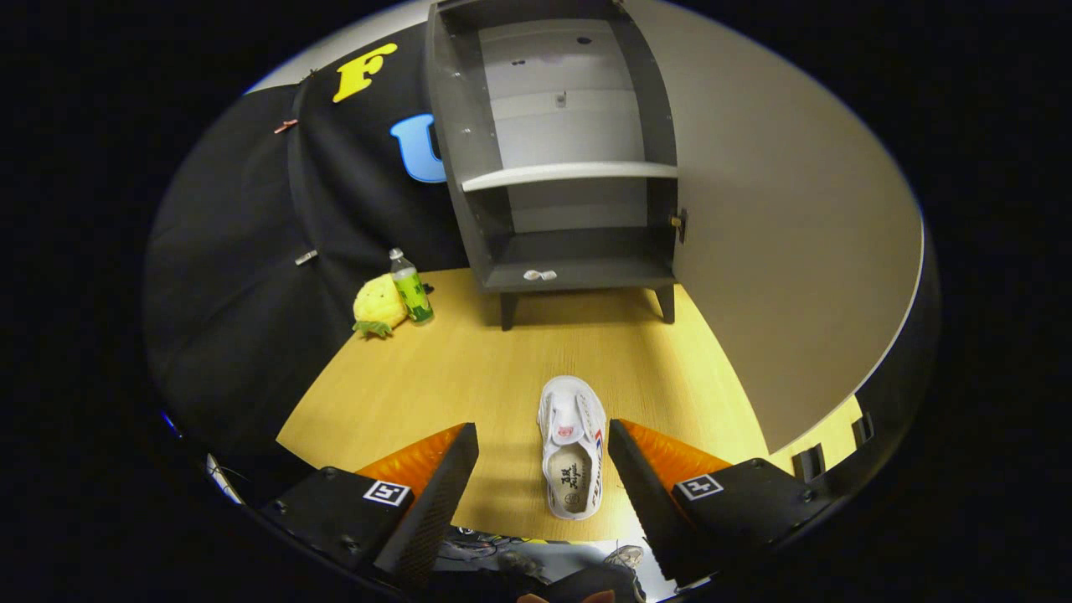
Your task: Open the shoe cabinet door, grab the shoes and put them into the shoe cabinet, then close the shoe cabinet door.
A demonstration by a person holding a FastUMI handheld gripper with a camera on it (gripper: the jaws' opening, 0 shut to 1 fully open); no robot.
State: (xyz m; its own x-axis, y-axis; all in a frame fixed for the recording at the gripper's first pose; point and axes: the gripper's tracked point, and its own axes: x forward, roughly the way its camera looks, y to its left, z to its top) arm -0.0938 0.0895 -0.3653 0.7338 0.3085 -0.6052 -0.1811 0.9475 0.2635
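Note:
A white shoe [572, 444] lies on the wooden floor [469, 368], toe pointing toward the cabinet, its heel between my fingertips. My gripper [543, 440] stands open above it, one finger on each side of the shoe and neither touching it. Beyond the shoe stands the grey shoe cabinet [569, 167] on short legs, with a pale shelf across its middle. Its door [779, 226] is swung wide open to the right. A small pale object [539, 275] lies on the cabinet's bottom board.
A yellow plush toy [378, 307] and a green-labelled bottle [411, 287] sit on the floor left of the cabinet, against the black cloth wall. The open door walls off the right side. Cables and another shoe [624, 555] show below the floor's near edge.

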